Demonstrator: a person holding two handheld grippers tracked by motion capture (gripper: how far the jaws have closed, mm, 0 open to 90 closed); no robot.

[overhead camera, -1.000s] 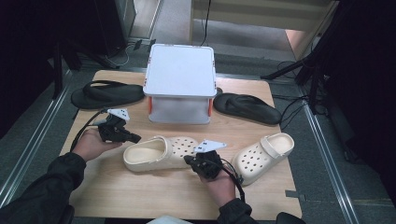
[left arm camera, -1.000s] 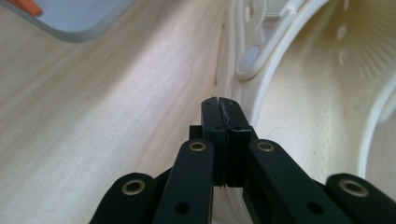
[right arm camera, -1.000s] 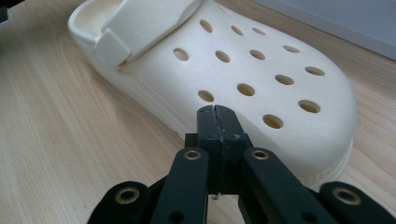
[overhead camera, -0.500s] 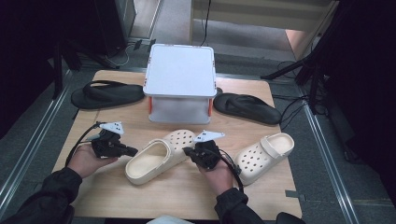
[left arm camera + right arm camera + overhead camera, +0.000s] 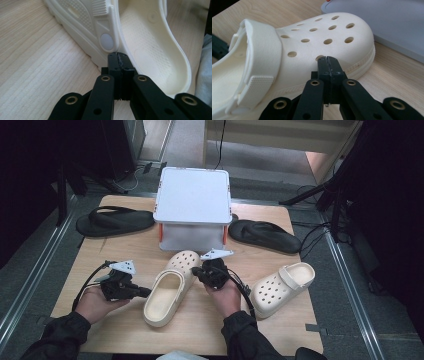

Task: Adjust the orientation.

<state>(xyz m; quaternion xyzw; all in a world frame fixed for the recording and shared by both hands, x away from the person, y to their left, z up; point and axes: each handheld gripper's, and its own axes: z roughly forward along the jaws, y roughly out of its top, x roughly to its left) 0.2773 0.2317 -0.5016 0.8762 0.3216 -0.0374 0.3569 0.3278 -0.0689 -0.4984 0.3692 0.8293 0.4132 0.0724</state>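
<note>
You have one wooden table (image 5: 125, 255) and one lidded white box (image 5: 192, 207) at its 12 o'clock. Two black flip-flops (image 5: 114, 221) flank the box; two cream clogs sit nearer you. Both grippers are closed on nothing, left gripper (image 5: 141, 292) at the centre clog (image 5: 167, 292)'s 9 o'clock, right gripper (image 5: 196, 271) at its 3. Push evenly, low on the sole, turning it gently.

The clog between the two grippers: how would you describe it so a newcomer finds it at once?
Start at the white lidded box at the back middle of the wooden table. Just in front of it lies a cream clog, toe toward the box. Unlike the other cream clog farther right, it sits between the left gripper and the right gripper.
</note>
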